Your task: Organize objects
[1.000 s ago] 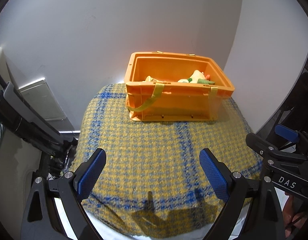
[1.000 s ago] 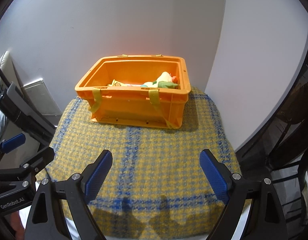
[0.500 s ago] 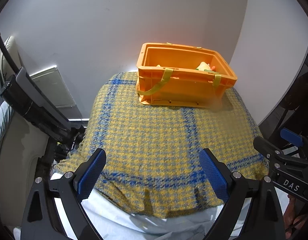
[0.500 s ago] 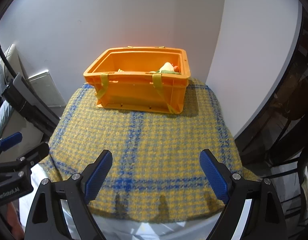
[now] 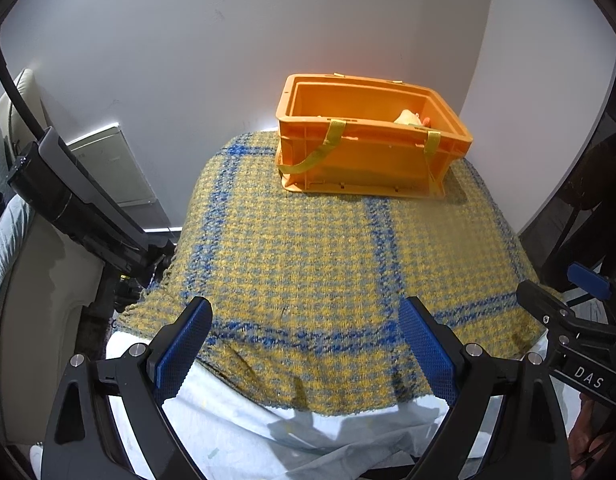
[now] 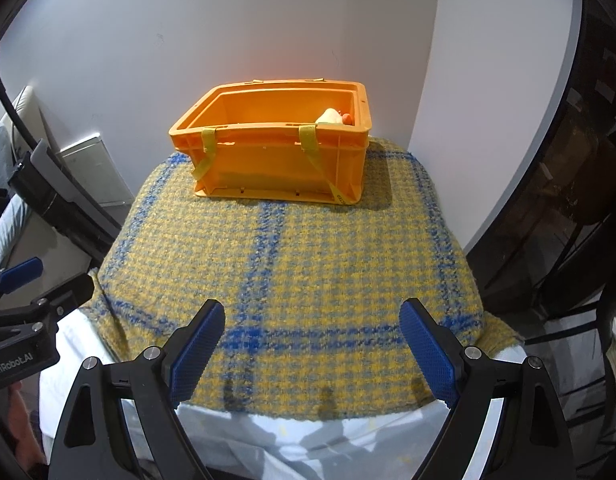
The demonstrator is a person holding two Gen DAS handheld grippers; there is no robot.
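Note:
An orange plastic crate (image 5: 372,152) (image 6: 276,160) with yellow straps stands at the far end of a yellow and blue checked cloth (image 5: 308,260) (image 6: 292,264), close to the wall. A pale soft toy (image 5: 408,117) (image 6: 331,116) with an orange part peeks over its rim at the right. My left gripper (image 5: 306,354) hangs open over the cloth's near edge, nothing between its blue pads. My right gripper (image 6: 312,356) is open too, over the same near edge and empty. Each gripper's body shows at the side of the other's view.
White sheeting (image 5: 244,432) (image 6: 292,436) lies under the cloth at the front. A dark frame bar (image 5: 72,200) and a pale cushioned seat (image 5: 32,304) stand at the left. White walls (image 6: 188,40) close the back and right. Dark shelving (image 6: 580,208) rises at the right.
Both grippers have drawn back from the crate, which now looks smaller and farther. The cloth's near edge and the white sheeting have come into view. Jaws unchanged.

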